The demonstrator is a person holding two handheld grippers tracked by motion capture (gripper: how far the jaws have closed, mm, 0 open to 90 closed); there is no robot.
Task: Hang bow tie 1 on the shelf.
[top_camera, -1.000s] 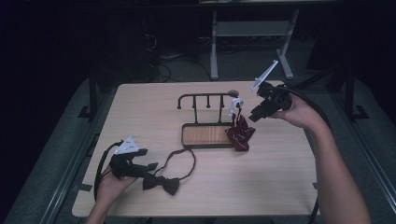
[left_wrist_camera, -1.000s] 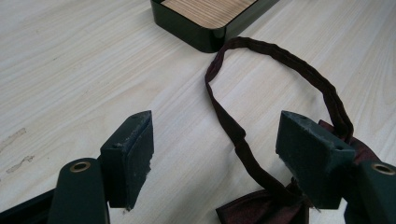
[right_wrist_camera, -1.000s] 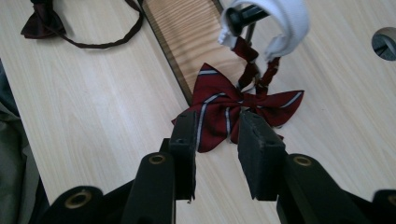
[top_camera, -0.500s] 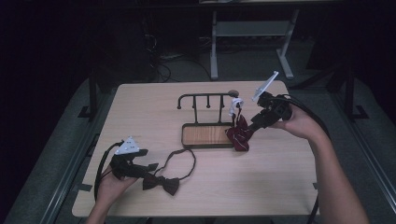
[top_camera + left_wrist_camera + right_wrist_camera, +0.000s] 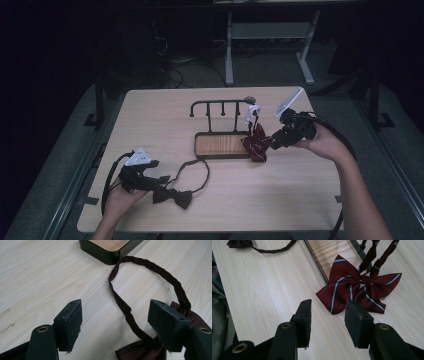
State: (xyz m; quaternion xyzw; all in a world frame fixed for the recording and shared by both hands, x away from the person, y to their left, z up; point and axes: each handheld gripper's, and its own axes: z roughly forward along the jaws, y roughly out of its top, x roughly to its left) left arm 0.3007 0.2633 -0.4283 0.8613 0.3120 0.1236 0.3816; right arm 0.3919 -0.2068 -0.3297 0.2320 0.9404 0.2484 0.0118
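High view: our left gripper [image 5: 162, 180] sits by the dark bow tie [image 5: 172, 196] at the bench's [image 5: 150, 120] near-left; right gripper [image 5: 275, 141] beside the striped bow tie [image 5: 256, 144] hanging off the hook rack [image 5: 220, 107]. Left gripper view: jaws spread, strap [image 5: 147, 265] between them. Right gripper view: jaws apart, empty, just short of the striped bow tie.

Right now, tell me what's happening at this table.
A person is working with two bow ties and a small hook stand on a wooden table. The left gripper is open, its jaws around the strap of the dark bow tie lying flat near the table's front. The right gripper is open too, just short of the striped red bow tie, which hangs by its strap from the stand's end, its bow resting beside the base.
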